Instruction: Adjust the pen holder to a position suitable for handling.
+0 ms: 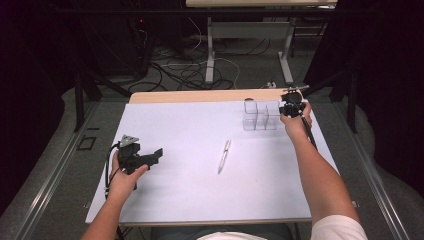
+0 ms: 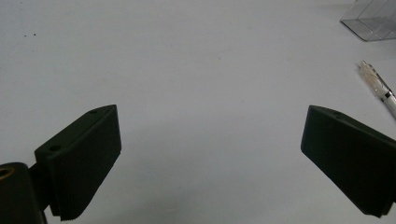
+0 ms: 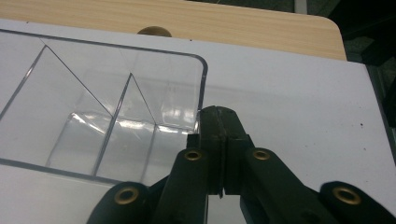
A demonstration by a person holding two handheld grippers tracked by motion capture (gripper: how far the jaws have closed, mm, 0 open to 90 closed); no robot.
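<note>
I take the clear organizer (image 1: 260,115) as my landmark: a box of smooth transparent plastic with thin inner walls that split it into compartments, its corners rounded. It stands at the far right of the table (image 1: 190,135), which is covered by a flat matte white sheet with a strip of pale wood grain showing along the far edge.

My right gripper (image 3: 218,122) sits at the organizer's right end, and in the right gripper view its black fingers (image 3: 209,140) are pressed together. They seem to clamp the organizer's thin end wall at its rounded corner, though I cannot be sure the wall runs between them. Brass-coloured rivets dot the linkage behind them.

The pen (image 1: 224,155), slim and white with a clear section, lies flat on the sheet on the near side of the organizer, a little to its left and well apart from it.

My left gripper (image 1: 157,154) rests far to the left of the organizer, near the pen's level. Its fingers (image 2: 84,163) are blocky black pads with fine ribbing, standing wide with bare sheet between them.
</note>
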